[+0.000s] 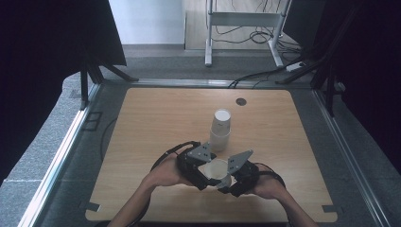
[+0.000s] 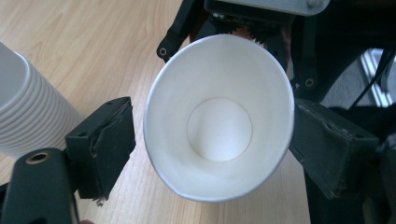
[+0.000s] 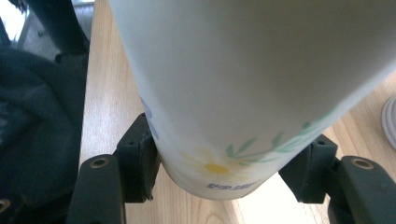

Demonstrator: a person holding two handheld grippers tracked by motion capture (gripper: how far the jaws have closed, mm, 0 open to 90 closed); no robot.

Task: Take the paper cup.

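A white paper cup [image 1: 215,169] lies tilted between both grippers near the table's front edge. In the right gripper view its side [image 3: 243,93] bears a daisy print, and my right gripper [image 3: 224,172] is shut on it near the base. My left gripper [image 2: 219,140] faces the cup's open mouth [image 2: 219,126] and is open. One of its jaws touches the rim and the other stands a little apart. A stack of white cups [image 1: 220,126] stands upright just beyond the grippers, and its ribbed side [image 2: 28,116] shows in the left gripper view.
The wooden table [image 1: 156,123] has a dark round grommet [image 1: 241,101] near its far edge. Metal rails [image 1: 66,146] run along both sides. Behind the table stand white desk legs [image 1: 208,38] and floor cables [image 1: 260,35]. Black curtains hang left and right.
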